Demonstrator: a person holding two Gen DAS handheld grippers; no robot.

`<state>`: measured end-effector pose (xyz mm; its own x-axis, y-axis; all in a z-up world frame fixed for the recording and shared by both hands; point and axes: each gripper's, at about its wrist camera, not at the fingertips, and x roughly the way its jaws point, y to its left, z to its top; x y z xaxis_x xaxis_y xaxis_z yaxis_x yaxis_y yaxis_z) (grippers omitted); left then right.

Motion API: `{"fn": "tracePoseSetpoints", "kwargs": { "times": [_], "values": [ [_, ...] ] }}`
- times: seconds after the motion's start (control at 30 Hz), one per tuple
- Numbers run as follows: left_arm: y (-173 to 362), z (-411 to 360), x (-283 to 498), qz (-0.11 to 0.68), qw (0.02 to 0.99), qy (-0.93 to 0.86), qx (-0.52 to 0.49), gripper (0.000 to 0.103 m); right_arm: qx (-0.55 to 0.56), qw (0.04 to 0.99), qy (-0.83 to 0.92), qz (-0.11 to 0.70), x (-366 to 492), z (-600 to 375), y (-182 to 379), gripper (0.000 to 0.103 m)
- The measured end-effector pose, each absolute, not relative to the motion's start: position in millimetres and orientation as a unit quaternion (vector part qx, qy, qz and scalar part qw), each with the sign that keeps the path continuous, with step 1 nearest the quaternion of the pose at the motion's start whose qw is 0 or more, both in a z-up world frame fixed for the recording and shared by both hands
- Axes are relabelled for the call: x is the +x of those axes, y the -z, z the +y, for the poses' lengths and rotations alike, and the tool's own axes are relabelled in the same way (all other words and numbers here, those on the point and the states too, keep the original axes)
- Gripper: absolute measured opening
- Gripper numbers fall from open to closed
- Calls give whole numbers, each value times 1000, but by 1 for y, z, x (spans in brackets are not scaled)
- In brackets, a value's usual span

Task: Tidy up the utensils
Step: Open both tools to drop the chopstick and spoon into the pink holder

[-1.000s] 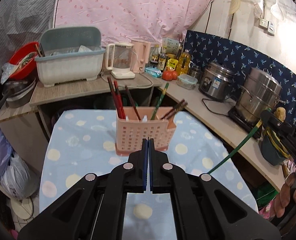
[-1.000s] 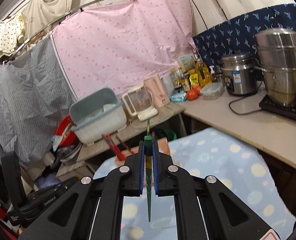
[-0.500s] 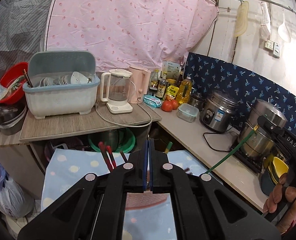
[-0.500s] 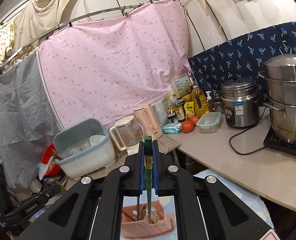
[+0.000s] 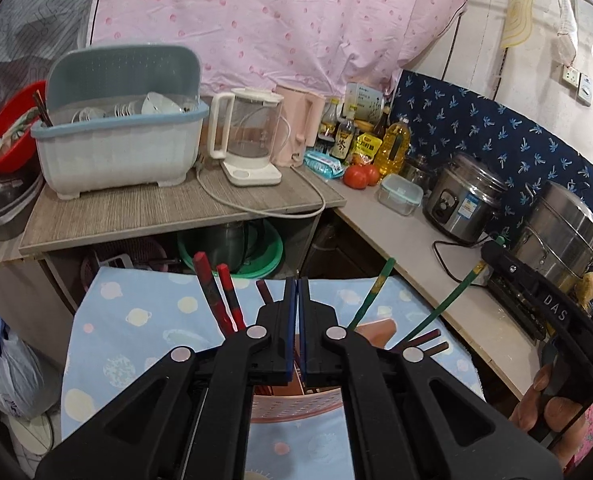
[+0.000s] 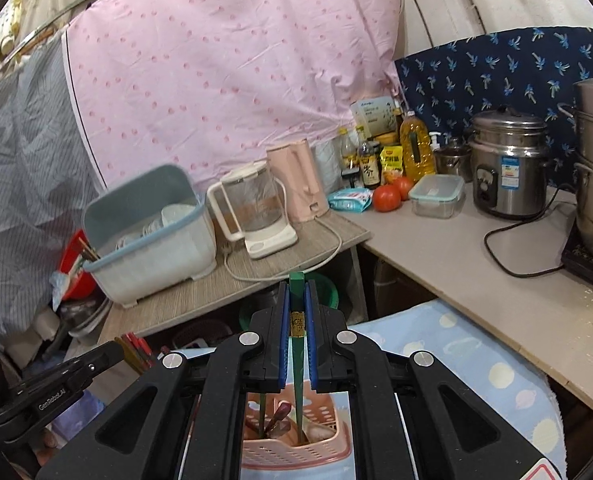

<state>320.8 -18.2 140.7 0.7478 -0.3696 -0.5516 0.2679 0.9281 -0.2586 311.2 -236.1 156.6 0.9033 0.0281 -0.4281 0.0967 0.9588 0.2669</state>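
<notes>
My right gripper (image 6: 295, 312) is clamped on one green chopstick (image 6: 296, 356). The stick points down, and its lower end is inside the pink holder (image 6: 296, 446), just below and in front of my fingers. In this holder I see also a second green stick and some dark brown ones — they stand in the same side of the basket as mine. The holder stands on a light blue cloth (image 6: 476, 364) with pale dots.

My left gripper (image 5: 297, 320) has its fingers together, with only a thin line between the blue pads, and nothing is in them. Just behind its tips the same holder shows, mostly hidden by the gripper body. Two red chopsticks (image 5: 216, 296) stick up at the left of my fingers, and one more green chopstick (image 5: 370, 298) leans at the right.

Farther ahead, on the wooden shelf, a dish bin (image 5: 120, 148) with its lid up holds white bowls and plates. Beside it stands a glass kettle (image 5: 248, 140). On the counter at the right a clear lunch box (image 5: 400, 194) is closed; what is inside I cannot tell.
</notes>
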Motion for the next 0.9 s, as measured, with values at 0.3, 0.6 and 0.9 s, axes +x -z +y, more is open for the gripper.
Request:
{"fn": "tracePoseSetpoints", "kwargs": {
  "times": [0.3,0.6,0.9],
  "values": [
    [-121,-24,325,333,925,166,-83,10,99,964,3,246,325,-206,-144,9],
    [-125,-15,313,325,931,143,-88,54,104,967,5,232,307,-206,-155,25],
    [-132,-19,277,320,936,136,-60,62,107,967,5,233,262,-204,-154,39]
  ]
}}
